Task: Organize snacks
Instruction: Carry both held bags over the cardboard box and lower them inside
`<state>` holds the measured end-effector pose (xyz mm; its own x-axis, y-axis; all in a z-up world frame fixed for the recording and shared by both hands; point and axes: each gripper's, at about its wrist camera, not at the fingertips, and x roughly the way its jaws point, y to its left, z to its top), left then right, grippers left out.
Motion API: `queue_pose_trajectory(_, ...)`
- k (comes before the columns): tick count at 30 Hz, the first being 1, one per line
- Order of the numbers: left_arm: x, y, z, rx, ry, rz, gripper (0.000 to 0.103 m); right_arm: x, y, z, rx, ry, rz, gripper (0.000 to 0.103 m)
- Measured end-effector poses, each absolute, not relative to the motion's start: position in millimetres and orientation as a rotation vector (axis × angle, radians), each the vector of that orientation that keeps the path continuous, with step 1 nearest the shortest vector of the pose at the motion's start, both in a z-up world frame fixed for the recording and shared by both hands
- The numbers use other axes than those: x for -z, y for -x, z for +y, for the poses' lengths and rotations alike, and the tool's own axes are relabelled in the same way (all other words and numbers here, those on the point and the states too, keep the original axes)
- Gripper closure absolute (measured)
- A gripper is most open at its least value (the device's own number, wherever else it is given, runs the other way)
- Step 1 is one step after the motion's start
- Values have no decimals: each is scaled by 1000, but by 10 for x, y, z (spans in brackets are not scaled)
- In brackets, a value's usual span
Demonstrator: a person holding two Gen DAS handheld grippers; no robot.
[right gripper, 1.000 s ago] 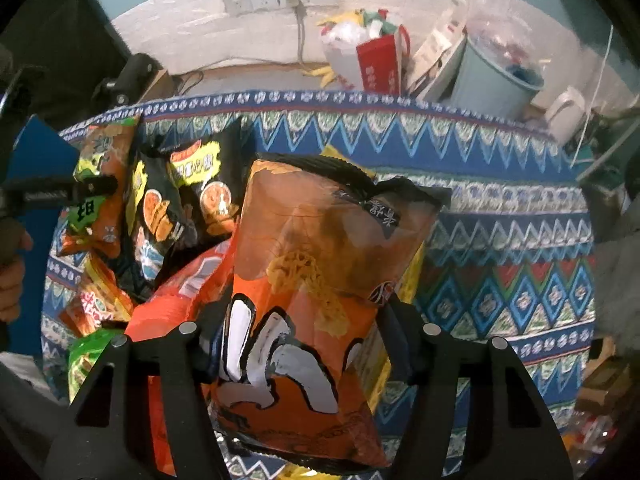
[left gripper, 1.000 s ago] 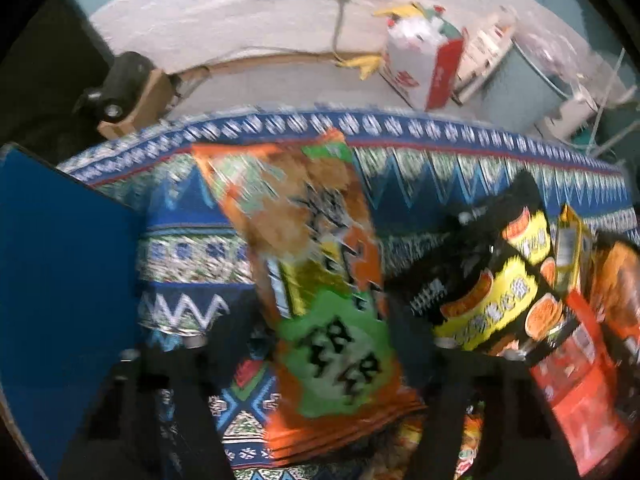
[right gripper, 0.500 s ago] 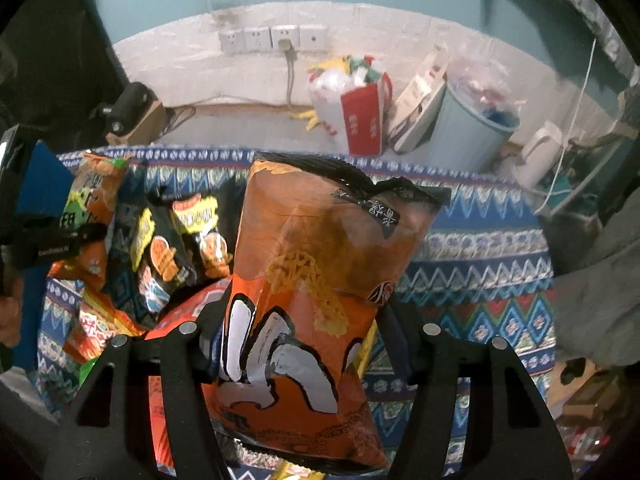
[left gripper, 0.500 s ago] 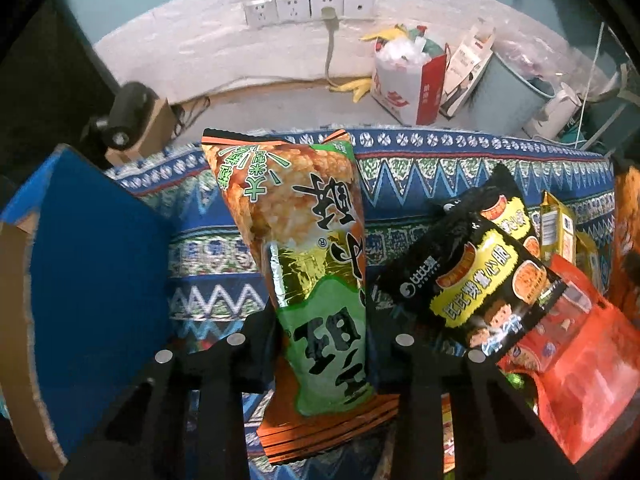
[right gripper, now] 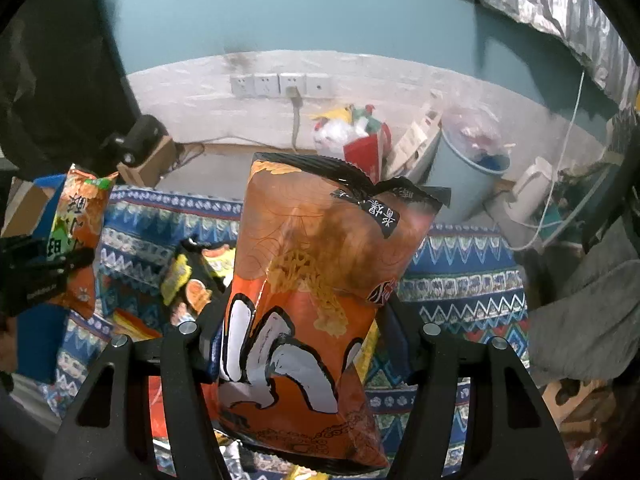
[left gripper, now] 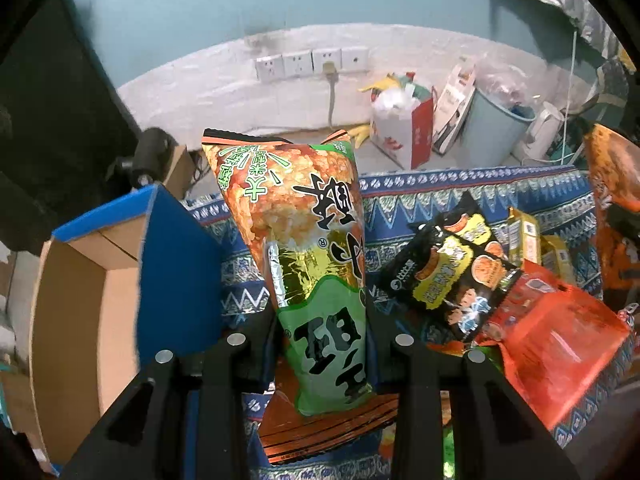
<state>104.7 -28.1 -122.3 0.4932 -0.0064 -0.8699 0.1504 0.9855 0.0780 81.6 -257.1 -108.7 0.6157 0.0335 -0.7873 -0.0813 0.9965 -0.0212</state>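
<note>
So the left tool [left gripper: 320,344] has a rice cracker bag [left gripper: 304,264] standing upright between its fingers, above the tabletop [left gripper: 420,188]. Left of that bag sits an open cardboard box [left gripper: 80,300]. To its right there's a pile of snack packets [left gripper: 452,276] on the tabletop. The right tool [right gripper: 304,340] has a noodle bag [right gripper: 316,288] upright too, off to the pile's right. Behind the tabletop, on the floor, a bin [right gripper: 468,176] stands against the wall, below and to the right of the wall sockets [right gripper: 280,85].

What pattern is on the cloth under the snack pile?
Blue patterned tablecloth with bands of zigzags and triangles in white, red and green; clearest in the left wrist view.
</note>
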Motion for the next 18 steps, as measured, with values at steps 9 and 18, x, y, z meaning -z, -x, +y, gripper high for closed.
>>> queue_pose_trajectory(9,828,-745,-168,123,-135,967,69,815,-711,-2297,-137,43,855,41)
queue_pose_trajectory(18,677,-547,89,116,-99,941,69,600,-618,-1912,-209,44,827,41)
